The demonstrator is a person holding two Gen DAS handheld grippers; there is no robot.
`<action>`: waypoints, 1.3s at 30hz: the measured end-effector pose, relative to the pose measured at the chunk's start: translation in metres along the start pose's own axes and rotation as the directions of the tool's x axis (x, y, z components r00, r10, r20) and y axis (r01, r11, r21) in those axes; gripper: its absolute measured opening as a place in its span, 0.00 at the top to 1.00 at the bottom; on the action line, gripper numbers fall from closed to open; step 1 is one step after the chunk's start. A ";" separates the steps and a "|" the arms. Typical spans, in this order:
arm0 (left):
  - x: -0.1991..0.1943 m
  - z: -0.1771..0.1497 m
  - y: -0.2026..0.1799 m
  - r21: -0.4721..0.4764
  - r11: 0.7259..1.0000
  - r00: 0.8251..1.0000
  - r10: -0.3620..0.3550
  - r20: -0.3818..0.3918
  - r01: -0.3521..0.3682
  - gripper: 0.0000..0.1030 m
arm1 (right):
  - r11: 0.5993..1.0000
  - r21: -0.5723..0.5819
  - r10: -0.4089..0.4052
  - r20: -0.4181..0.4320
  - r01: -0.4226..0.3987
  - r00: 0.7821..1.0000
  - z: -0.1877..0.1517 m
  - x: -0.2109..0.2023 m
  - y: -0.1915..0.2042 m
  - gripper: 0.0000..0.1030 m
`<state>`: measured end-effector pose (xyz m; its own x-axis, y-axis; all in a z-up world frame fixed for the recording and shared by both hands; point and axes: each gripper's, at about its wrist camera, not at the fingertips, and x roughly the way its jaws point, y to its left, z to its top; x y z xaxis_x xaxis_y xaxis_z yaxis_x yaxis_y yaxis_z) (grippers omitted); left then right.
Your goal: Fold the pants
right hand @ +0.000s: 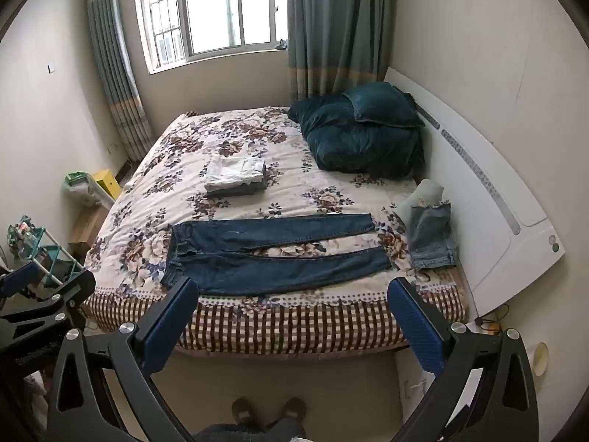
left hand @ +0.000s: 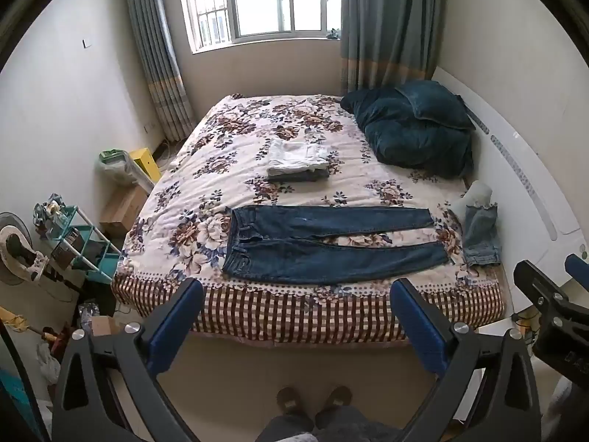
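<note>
Dark blue jeans lie flat across the near part of the floral bedspread, waistband to the left, legs pointing right and slightly apart. My left gripper hangs open in front of the bed's near edge, short of the jeans, nothing between its blue pads. My right gripper is likewise open and empty, held back from the bed at the same height. Each gripper shows at the edge of the other's view.
A folded stack of light clothes sits mid-bed. Light blue denim lies by the white headboard. Dark teal pillows fill the far right. A teal rack stands left. A person's slippered feet stand below.
</note>
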<state>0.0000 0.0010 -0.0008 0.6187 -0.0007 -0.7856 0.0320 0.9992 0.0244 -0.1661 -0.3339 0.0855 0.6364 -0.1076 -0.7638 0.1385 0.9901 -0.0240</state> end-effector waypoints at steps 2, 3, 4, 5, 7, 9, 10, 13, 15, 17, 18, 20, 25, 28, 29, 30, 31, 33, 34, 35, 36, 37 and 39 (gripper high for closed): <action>0.001 -0.001 0.001 -0.007 1.000 1.000 -0.003 -0.010 0.003 0.00 | 1.000 -0.010 -0.013 -0.012 0.013 1.000 0.000 0.000 0.000 0.00; -0.004 -0.002 0.004 -0.012 1.000 1.000 -0.008 0.016 0.008 0.00 | 1.000 -0.012 -0.016 -0.009 0.016 1.000 0.001 -0.001 0.001 0.00; -0.006 -0.004 0.005 -0.013 1.000 1.000 -0.006 0.020 0.007 0.00 | 1.000 -0.012 -0.017 -0.006 0.017 1.000 0.002 -0.001 0.001 0.00; -0.007 -0.004 0.004 -0.011 1.000 1.000 -0.003 0.022 0.003 0.00 | 1.000 -0.012 -0.018 -0.004 0.018 1.000 0.002 -0.001 0.001 0.00; -0.004 0.004 0.009 -0.007 1.000 1.000 -0.015 -0.005 0.015 0.00 | 1.000 -0.012 -0.014 -0.002 0.014 1.000 0.000 0.002 0.004 0.00; -0.002 0.007 0.008 -0.005 1.000 1.000 -0.012 -0.002 0.012 0.00 | 1.000 -0.012 -0.009 0.003 0.009 1.000 0.000 0.003 0.005 0.00; -0.001 0.008 0.009 -0.005 1.000 1.000 -0.012 -0.001 0.012 0.00 | 1.000 -0.011 -0.009 0.001 0.009 1.000 0.002 0.005 0.009 0.00; -0.006 0.008 0.012 -0.014 1.000 1.000 -0.007 0.012 0.007 0.00 | 1.000 -0.009 0.002 0.012 -0.002 1.000 0.003 -0.004 0.004 0.00; -0.006 0.008 0.014 -0.014 1.000 1.000 -0.007 0.016 0.007 0.00 | 1.000 -0.010 0.005 0.017 -0.005 1.000 0.003 -0.004 0.005 0.00; -0.006 0.011 0.013 -0.013 1.000 1.000 -0.004 0.017 0.004 0.00 | 1.000 -0.010 0.008 0.021 -0.008 1.000 0.000 -0.003 0.005 0.00; -0.006 0.012 0.013 -0.011 1.000 1.000 -0.002 0.019 0.003 0.00 | 1.000 -0.008 0.010 0.021 -0.010 1.000 0.000 -0.002 0.004 0.00; -0.006 0.013 0.011 -0.011 1.000 1.000 -0.001 0.019 0.002 0.00 | 1.000 -0.010 0.008 0.019 -0.008 1.000 0.001 -0.002 0.005 0.00; -0.007 0.018 0.015 -0.010 1.000 1.000 -0.004 0.023 0.004 0.00 | 1.000 -0.007 0.008 0.021 -0.008 1.000 0.001 -0.002 0.006 0.00; -0.007 0.022 0.015 -0.009 1.000 1.000 -0.009 0.024 0.009 0.00 | 1.000 -0.002 0.008 0.023 -0.007 1.000 0.002 0.000 0.009 0.00; -0.007 0.022 0.014 -0.009 1.000 1.000 -0.011 0.023 0.011 0.00 | 1.000 -0.001 0.009 0.023 -0.009 1.000 0.003 0.000 0.008 0.00; -0.006 0.022 0.012 -0.007 1.000 1.000 -0.012 0.020 0.012 0.00 | 1.000 -0.001 0.010 0.022 -0.010 1.000 0.003 0.000 0.008 0.00; -0.006 0.023 0.012 -0.006 1.000 1.000 -0.013 0.020 0.014 0.00 | 1.000 -0.001 0.009 0.021 -0.009 1.000 0.003 -0.001 0.008 0.00; -0.007 0.020 0.012 -0.003 1.000 1.000 -0.014 0.025 0.014 0.00 | 1.000 0.000 0.012 0.021 -0.012 1.000 0.002 -0.001 0.007 0.00; -0.007 0.021 0.011 -0.003 1.000 1.000 -0.014 0.025 0.014 0.00 | 1.000 0.000 0.012 0.022 -0.012 1.000 0.001 -0.001 0.007 0.00; -0.007 0.019 0.011 -0.003 1.000 1.000 -0.014 0.026 0.014 0.00 | 1.000 0.000 0.010 0.023 -0.010 1.000 0.001 -0.001 0.008 0.00; -0.007 0.019 0.011 -0.005 1.000 1.000 -0.014 0.027 0.014 0.00 | 1.000 -0.001 0.010 0.023 -0.010 1.000 0.001 0.000 0.007 0.00; -0.007 0.019 0.010 -0.004 1.000 1.000 -0.014 0.027 0.014 0.00 | 1.000 -0.001 0.009 0.024 -0.009 1.000 0.001 0.000 0.008 0.00; -0.007 0.019 0.010 -0.003 1.000 0.999 -0.014 0.029 0.014 0.00 | 1.000 0.000 0.011 0.023 -0.011 1.000 0.002 0.001 0.007 0.00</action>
<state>0.0115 0.0099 0.0165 0.6403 -0.0156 -0.7679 0.0383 0.9992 0.0116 -0.1630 -0.3269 0.0858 0.6550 -0.0985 -0.7492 0.1313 0.9912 -0.0155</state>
